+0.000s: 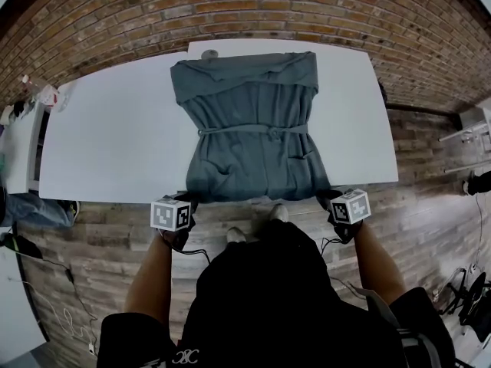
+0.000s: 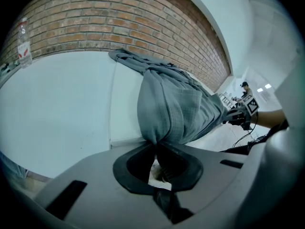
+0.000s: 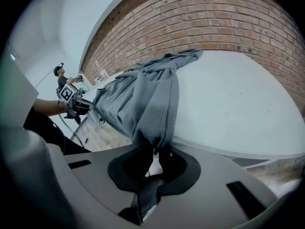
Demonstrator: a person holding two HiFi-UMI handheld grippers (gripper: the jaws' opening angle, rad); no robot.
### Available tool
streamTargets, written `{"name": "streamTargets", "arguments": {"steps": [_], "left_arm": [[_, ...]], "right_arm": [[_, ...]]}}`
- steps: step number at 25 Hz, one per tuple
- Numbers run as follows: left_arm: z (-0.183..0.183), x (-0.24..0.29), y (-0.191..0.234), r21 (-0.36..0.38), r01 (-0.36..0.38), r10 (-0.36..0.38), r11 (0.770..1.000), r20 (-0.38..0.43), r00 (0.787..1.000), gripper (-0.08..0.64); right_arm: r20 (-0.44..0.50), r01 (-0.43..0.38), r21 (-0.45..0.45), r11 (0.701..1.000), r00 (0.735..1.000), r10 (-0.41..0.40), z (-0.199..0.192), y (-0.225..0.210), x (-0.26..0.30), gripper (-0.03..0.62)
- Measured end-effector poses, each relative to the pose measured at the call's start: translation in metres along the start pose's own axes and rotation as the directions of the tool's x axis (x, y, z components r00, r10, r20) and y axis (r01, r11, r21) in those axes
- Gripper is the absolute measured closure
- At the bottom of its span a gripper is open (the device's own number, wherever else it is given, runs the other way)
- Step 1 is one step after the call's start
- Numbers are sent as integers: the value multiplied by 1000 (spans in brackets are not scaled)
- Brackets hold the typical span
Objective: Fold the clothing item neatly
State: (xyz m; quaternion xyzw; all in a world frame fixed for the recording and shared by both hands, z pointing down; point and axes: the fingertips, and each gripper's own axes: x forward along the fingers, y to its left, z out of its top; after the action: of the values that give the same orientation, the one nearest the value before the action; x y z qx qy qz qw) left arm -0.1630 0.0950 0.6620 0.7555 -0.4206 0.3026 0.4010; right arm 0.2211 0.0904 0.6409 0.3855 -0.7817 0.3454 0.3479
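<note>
A grey-teal garment [image 1: 253, 129] with a tied waist belt lies flat on the white table [image 1: 115, 136], its hem at the near edge. My left gripper [image 1: 186, 199] is shut on the hem's near left corner. In the left gripper view the cloth [image 2: 176, 109] bunches into the closed jaws [image 2: 156, 146]. My right gripper [image 1: 327, 197] is shut on the near right corner. The right gripper view shows the fabric [image 3: 138, 104] pinched between its jaws [image 3: 155, 149]. The far end is folded over towards the brick wall.
A brick wall [image 1: 268, 6] runs behind the table. A bottle [image 2: 23, 44] stands at the table's far left. A second table [image 1: 15, 136] with small items is at the left. Cables [image 1: 46, 282] lie on the wooden floor beside the person.
</note>
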Motion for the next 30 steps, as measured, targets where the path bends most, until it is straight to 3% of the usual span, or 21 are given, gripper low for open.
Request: {"name": "streamTargets", "arguments": {"steps": [4,7,12,19,24,30], "left_arm": [[5,-14,-12,19,57,-57,998,11,998,545],[18,-30,-31,22,134,-135,991,58,989,545],[48,-57,-59,43,218,-222,975,159,962,545],[106,-94,-72,51,301,-302,952,299,905,545],[156,-115,-67,54,313,-309,948,382,871,545],[219,-119,-46,24,247,-230,969,453,861,545]], "right_arm": [[38,-42,-26,999,998,43,0,7,-12,554],[76,-114,-58,992,990,118,15,26,-29,554],[159,-215,-112,970,960,231,52,55,-52,554],[290,-253,-155,955,913,288,114,70,-82,554],[377,-218,-175,960,886,270,173,59,-102,554],[423,-179,-181,967,873,241,247,21,-103,554]]}}
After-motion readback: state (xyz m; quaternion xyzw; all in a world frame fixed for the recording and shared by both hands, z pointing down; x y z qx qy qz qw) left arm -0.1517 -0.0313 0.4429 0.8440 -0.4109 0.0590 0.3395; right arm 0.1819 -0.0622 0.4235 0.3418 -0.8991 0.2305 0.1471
